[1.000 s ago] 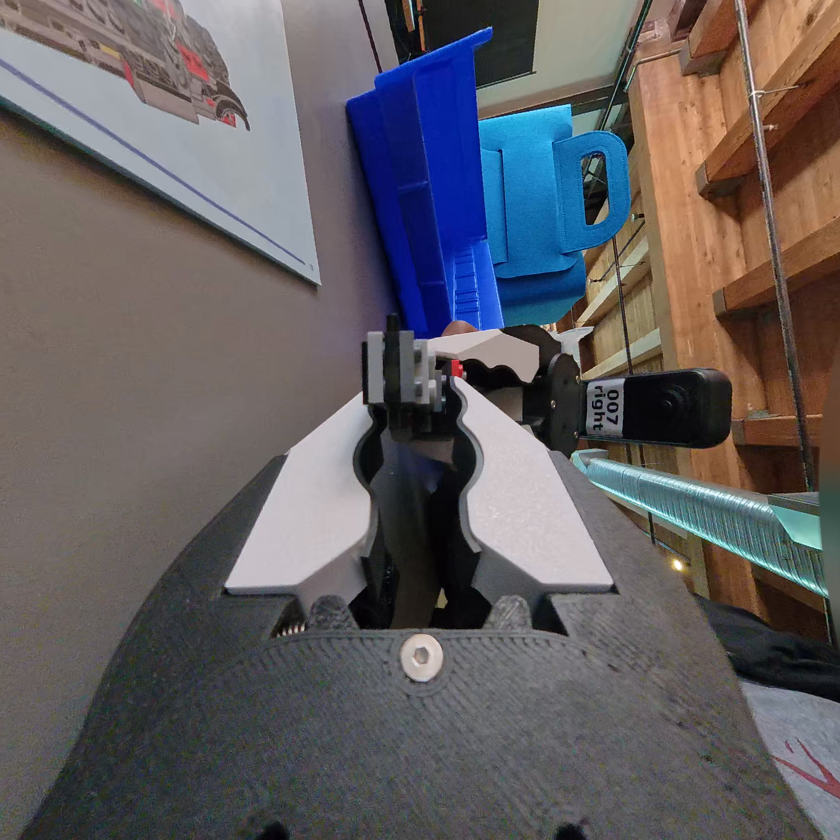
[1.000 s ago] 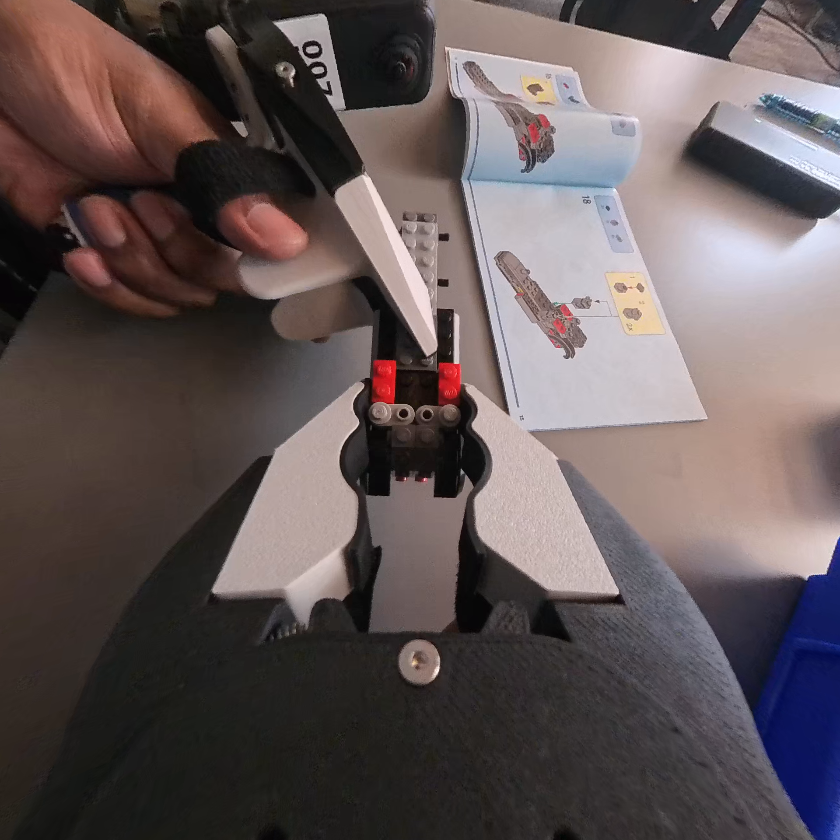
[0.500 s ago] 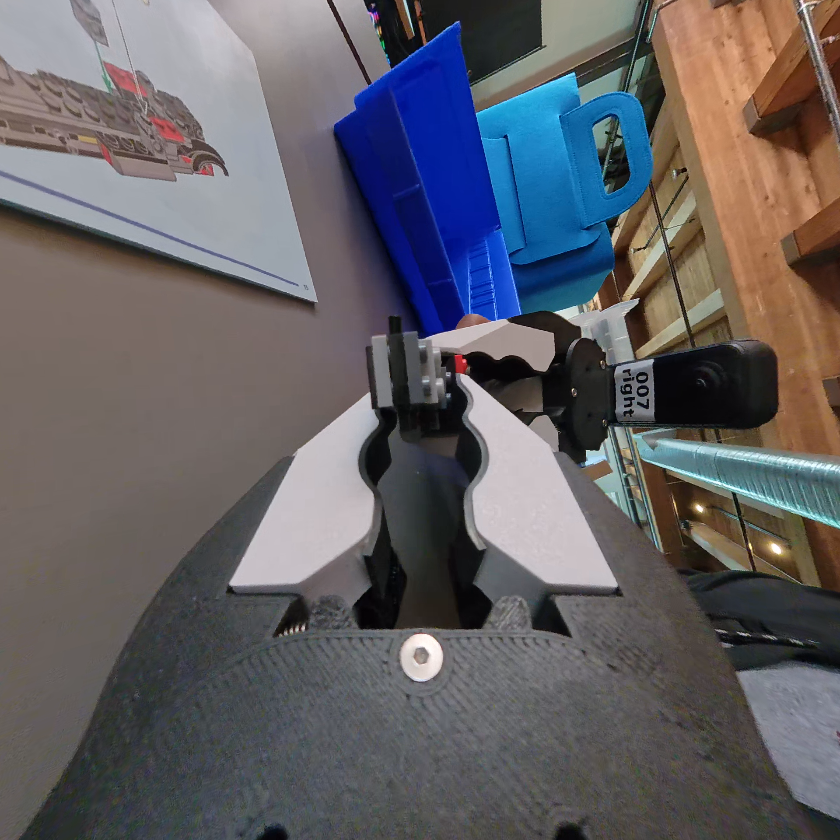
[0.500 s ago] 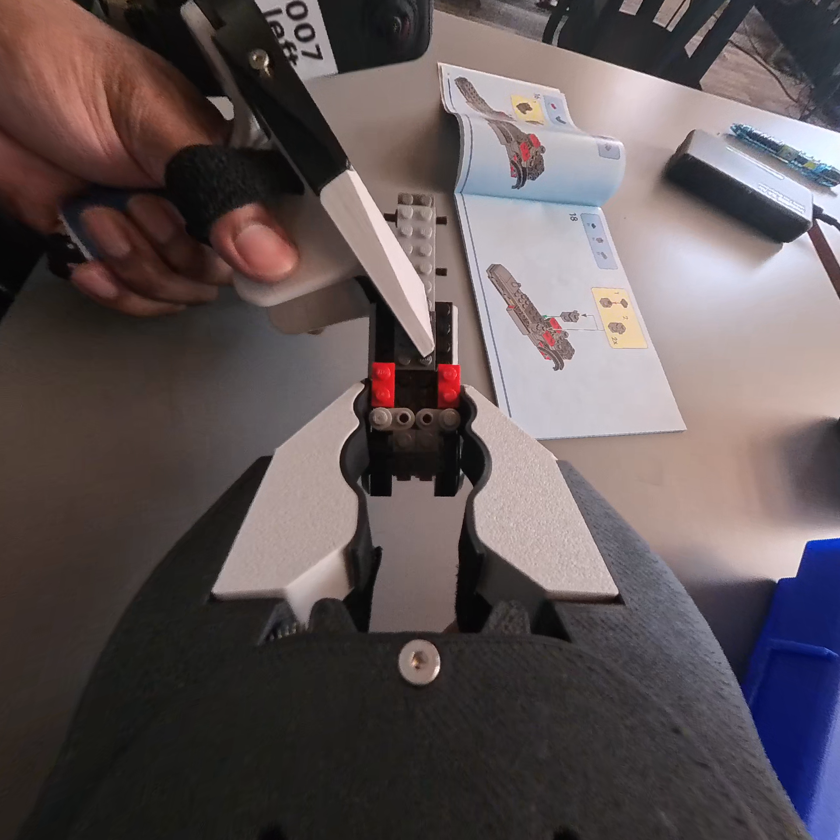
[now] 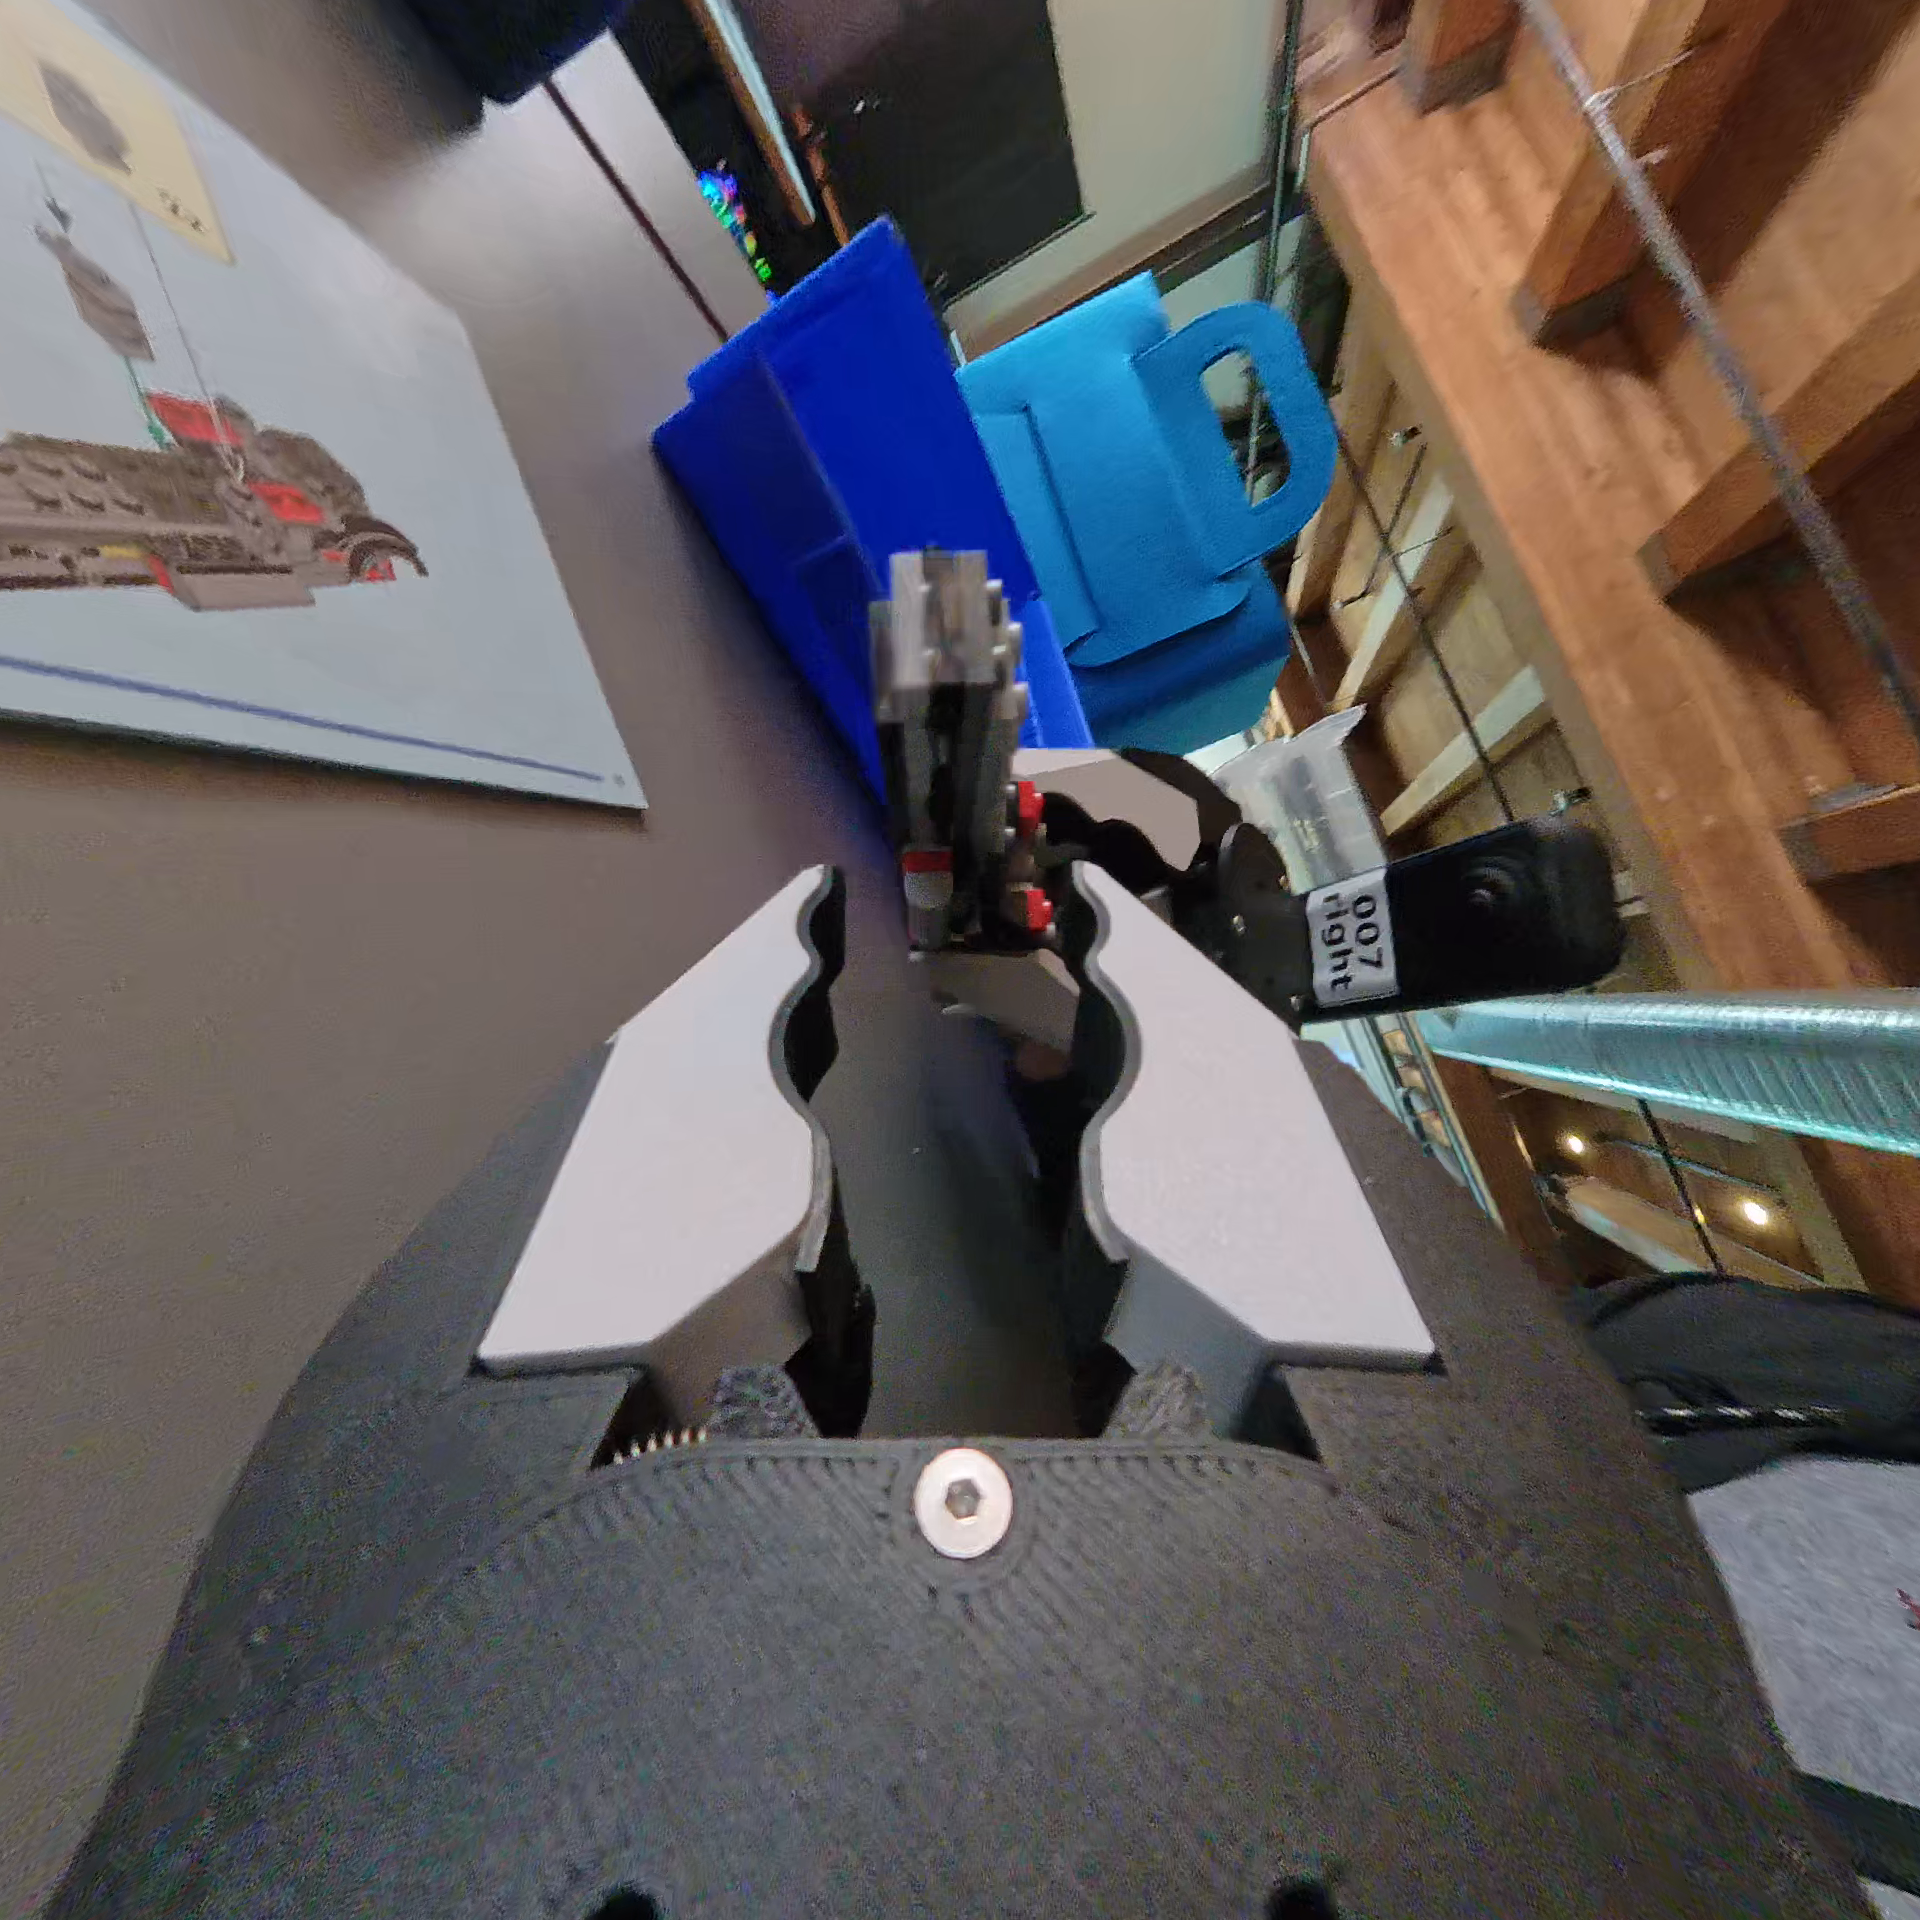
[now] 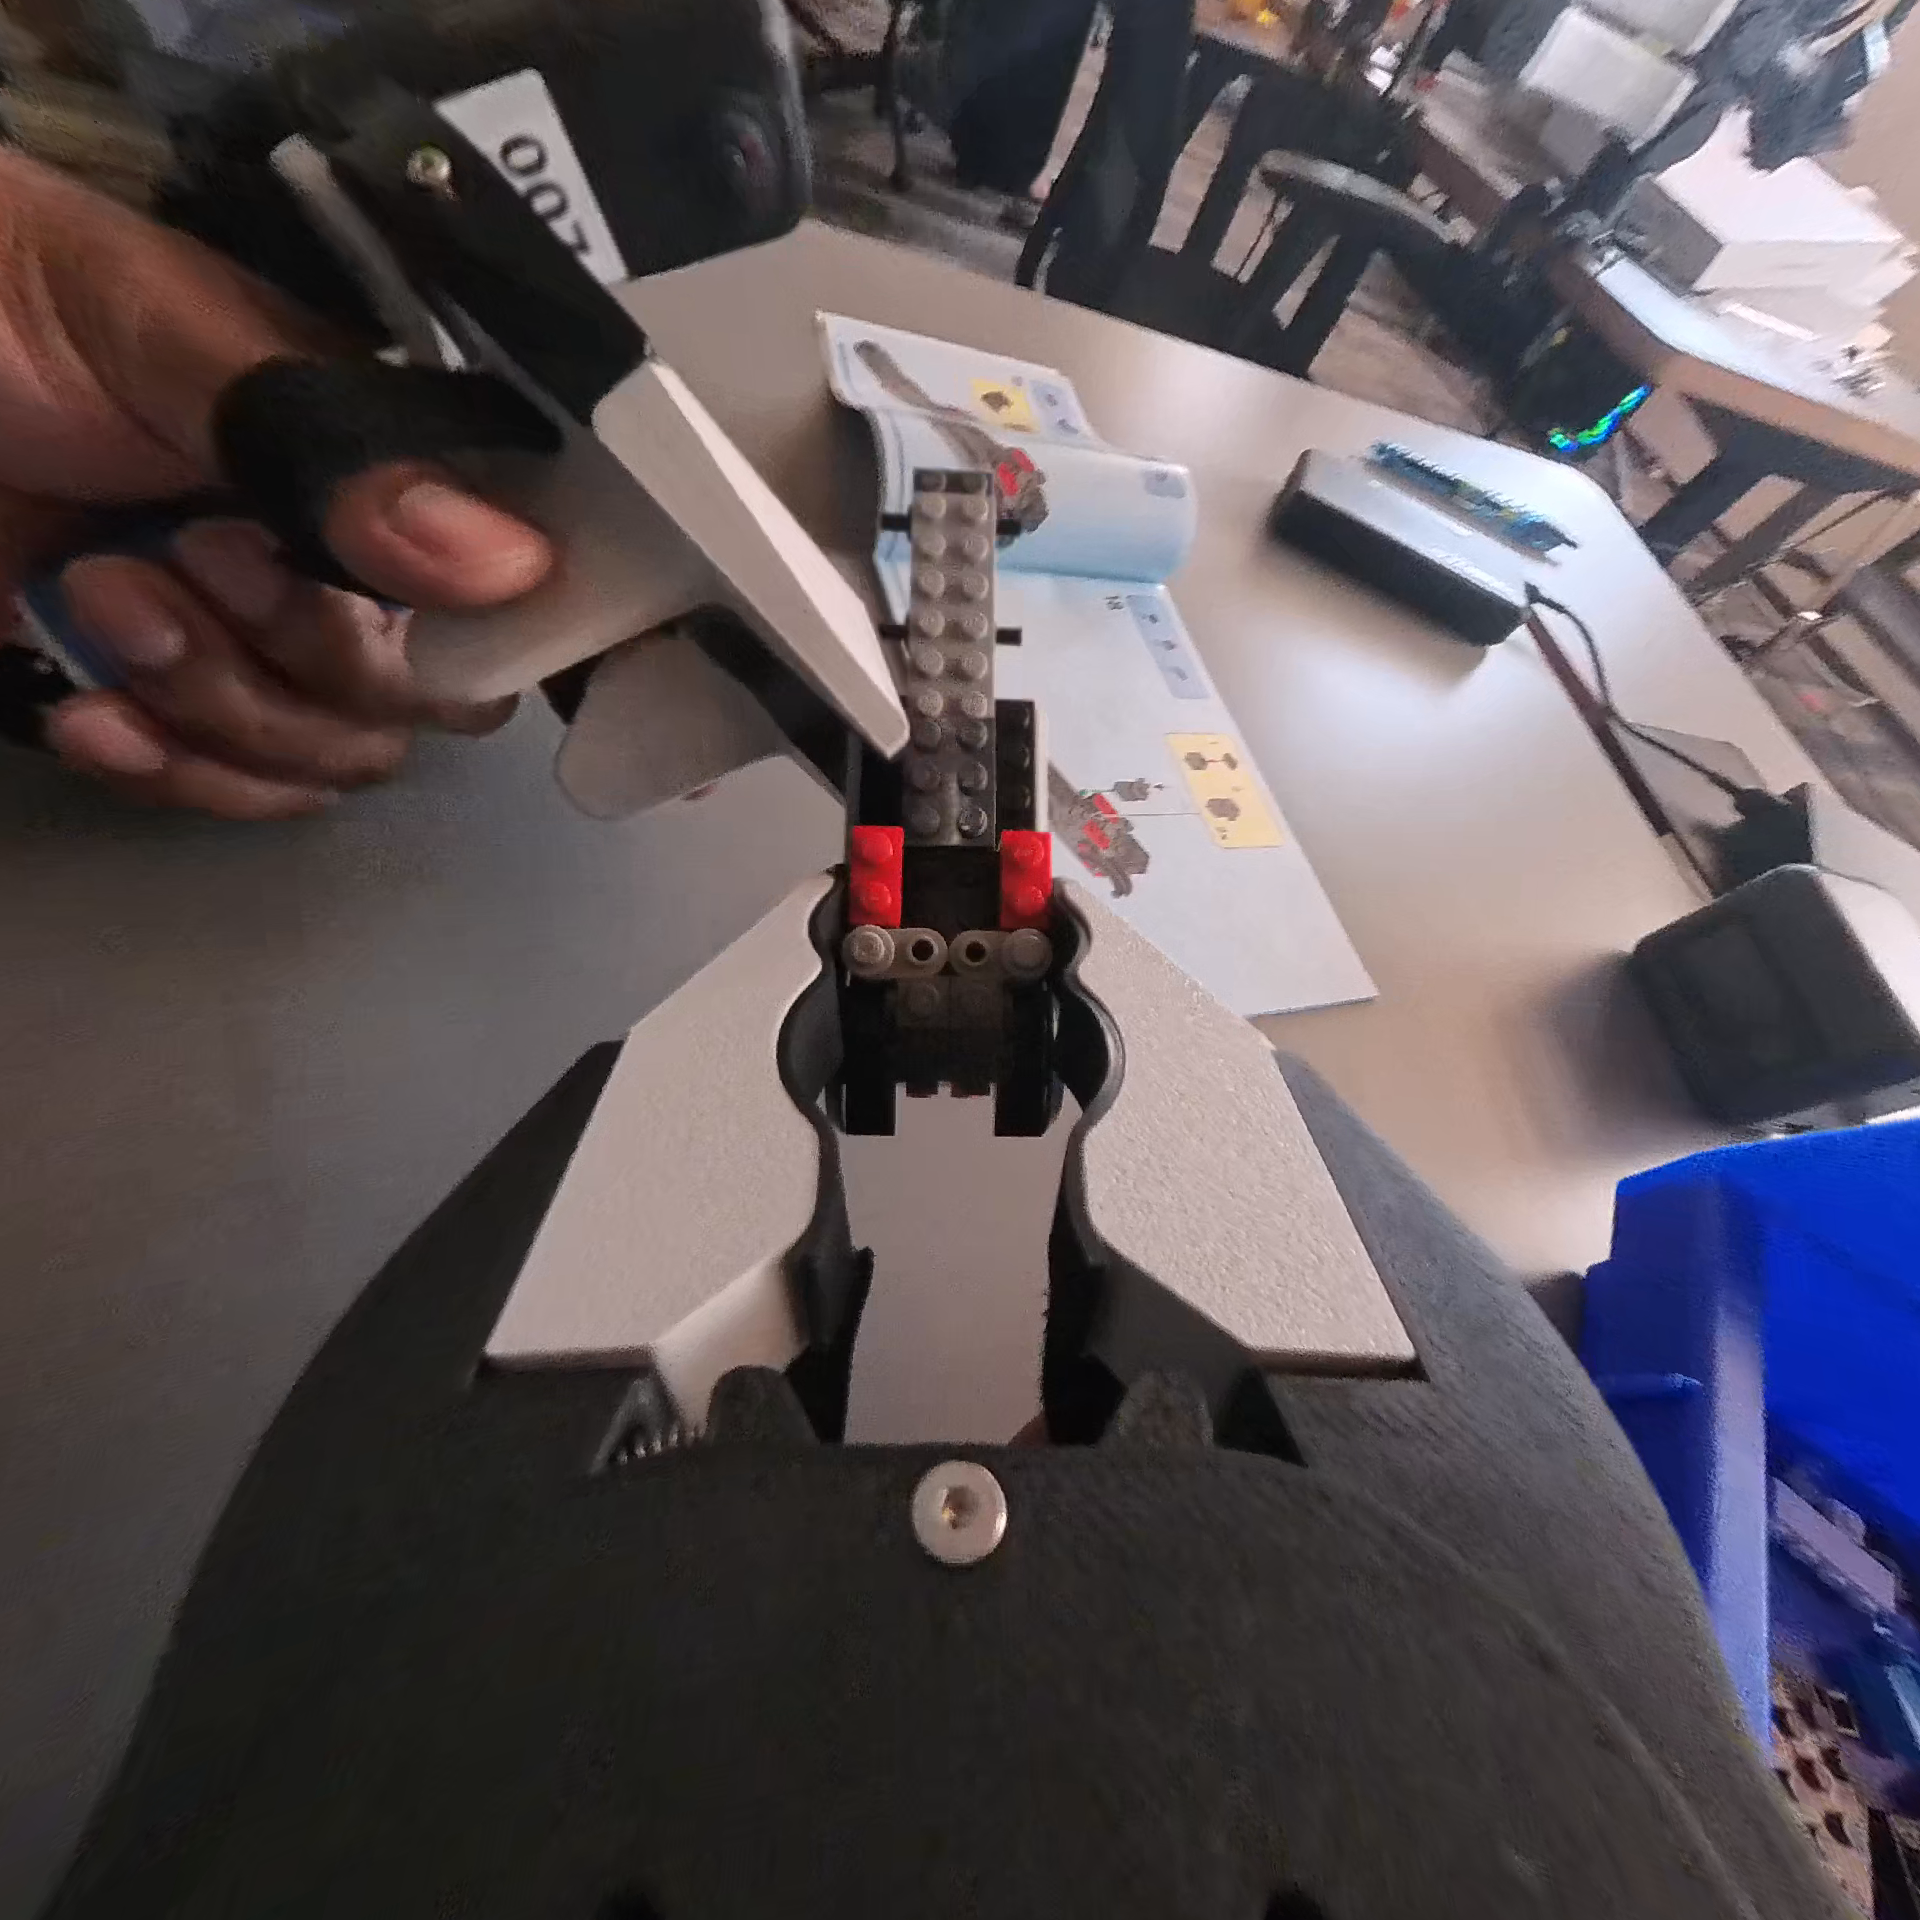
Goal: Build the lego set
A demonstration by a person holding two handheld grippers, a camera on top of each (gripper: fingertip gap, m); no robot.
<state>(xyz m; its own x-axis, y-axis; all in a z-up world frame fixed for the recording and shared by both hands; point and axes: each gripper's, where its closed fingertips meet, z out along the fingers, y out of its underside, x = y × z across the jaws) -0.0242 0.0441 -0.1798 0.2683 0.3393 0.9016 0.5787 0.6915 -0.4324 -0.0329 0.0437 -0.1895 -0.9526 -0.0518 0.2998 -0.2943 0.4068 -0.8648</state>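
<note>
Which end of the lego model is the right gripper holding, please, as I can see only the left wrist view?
Observer: The right gripper is shut on the lego model at its black end, just behind two red bricks.
Operator: Thank you. Which way do the studs face?
Observer: The long grey plate shows its studs to the right wrist camera.
Operator: Is anything on the far side that I cannot see?
Observer: A black box lies on the table, to the right of the open instruction booklet.
</note>
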